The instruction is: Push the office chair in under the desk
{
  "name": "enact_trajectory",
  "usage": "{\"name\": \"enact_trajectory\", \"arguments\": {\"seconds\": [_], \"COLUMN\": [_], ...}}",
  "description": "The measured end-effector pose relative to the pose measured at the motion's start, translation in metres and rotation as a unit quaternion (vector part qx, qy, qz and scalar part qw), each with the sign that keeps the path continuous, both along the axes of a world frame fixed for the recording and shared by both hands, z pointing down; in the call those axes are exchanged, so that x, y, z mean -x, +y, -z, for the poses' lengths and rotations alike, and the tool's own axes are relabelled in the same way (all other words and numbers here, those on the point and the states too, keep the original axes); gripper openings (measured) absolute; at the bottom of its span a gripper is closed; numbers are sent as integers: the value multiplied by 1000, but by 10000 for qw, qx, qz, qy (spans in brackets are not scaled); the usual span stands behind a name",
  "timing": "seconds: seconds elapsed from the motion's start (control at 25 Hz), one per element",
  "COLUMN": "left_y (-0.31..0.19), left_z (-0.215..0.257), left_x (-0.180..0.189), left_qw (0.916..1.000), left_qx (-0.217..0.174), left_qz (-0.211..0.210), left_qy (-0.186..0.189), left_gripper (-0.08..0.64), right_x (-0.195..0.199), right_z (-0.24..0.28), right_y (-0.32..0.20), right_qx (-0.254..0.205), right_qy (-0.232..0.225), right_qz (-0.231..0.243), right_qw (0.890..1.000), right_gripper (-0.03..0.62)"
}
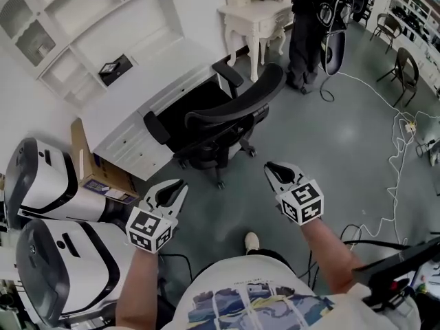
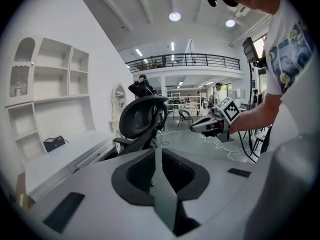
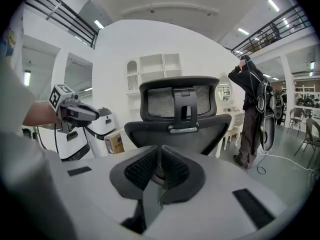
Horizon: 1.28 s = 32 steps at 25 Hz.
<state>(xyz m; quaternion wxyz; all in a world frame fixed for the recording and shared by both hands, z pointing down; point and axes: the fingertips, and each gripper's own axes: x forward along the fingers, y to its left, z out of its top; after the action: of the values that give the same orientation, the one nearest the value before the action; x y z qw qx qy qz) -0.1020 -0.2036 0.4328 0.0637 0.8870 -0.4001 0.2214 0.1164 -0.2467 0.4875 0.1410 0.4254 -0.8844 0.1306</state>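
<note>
1. Left gripper: held low in front of the operator, jaws closed together, nothing between them.
2. Right gripper: level with the left and well apart from it, jaws likewise closed and empty (both point toward the chair, neither touching it).
3. Office chair: black, mesh back turned to the operator, seat facing the desk's knee opening. It stands on the grey floor just in front of the opening, not fully under.
4. Desk: white, against the wall, drawers at its left end.
5. Cardboard box: beside the desk's left end.
6. Shelf unit: white, above the desk.
7. Standing person: dark clothes, beyond the chair, near a small white table.
</note>
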Motion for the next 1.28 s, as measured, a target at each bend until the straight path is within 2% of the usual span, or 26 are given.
{"name": "enact_trajectory", "arguments": {"seconds": [0.24,0.64,1.28], "left_y": [51,135,237], "left_z": [4,8,22], "left_x": [-5,8,52], "left_qw": [9986,9940,9923], "left_qx": [161,266,188], "left_qz": [-272,-742,-897], "left_qy": [432,756,839], "left_gripper": [23,14,14], "right_x": [19,69,131], "right_z": [4,12,32], "right_y": [52,137,241], "right_qx": [126,210,97], "right_qy": [56,169,178], "right_qz": [97,324,432], "right_qw": [9999,9991,9989], "right_gripper": [32,26,25]}}
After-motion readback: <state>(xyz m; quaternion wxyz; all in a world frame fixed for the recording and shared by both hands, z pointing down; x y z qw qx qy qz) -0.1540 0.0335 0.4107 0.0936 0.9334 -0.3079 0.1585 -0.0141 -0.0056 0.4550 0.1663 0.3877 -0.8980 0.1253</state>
